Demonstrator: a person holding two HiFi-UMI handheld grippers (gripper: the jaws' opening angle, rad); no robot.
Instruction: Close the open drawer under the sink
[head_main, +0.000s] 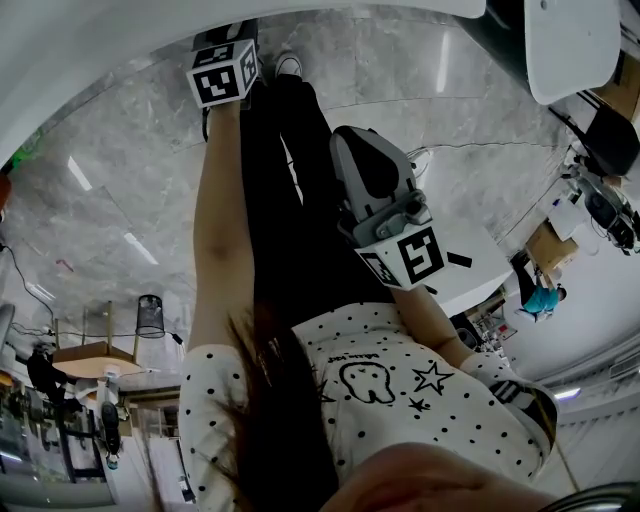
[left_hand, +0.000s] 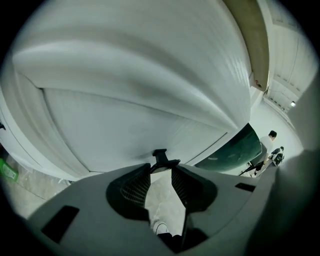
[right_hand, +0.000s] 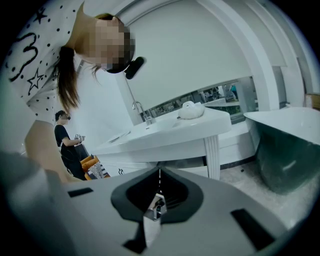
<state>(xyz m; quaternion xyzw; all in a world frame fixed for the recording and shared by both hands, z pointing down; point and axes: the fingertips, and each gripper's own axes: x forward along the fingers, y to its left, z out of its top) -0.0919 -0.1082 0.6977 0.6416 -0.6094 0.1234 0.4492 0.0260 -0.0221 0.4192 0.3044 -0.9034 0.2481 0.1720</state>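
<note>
Well, the left claw (left_hand: 161, 172) is released; only the floor (left_hand: 162, 200) shows between its jaws, and it faces a white curved wall (left_hand: 150, 75). The right claw (right_hand: 159, 176) is clenched on nothing. The sink (right_hand: 165, 131) stands at its 12 o'clock, well apart; the drawer beneath I cannot make out.

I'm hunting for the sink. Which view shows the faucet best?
The right gripper view: the faucet stands clear on the white sink counter. A curved white surface fills the left gripper view, and the head view looks down at the person; neither shows it.
</note>
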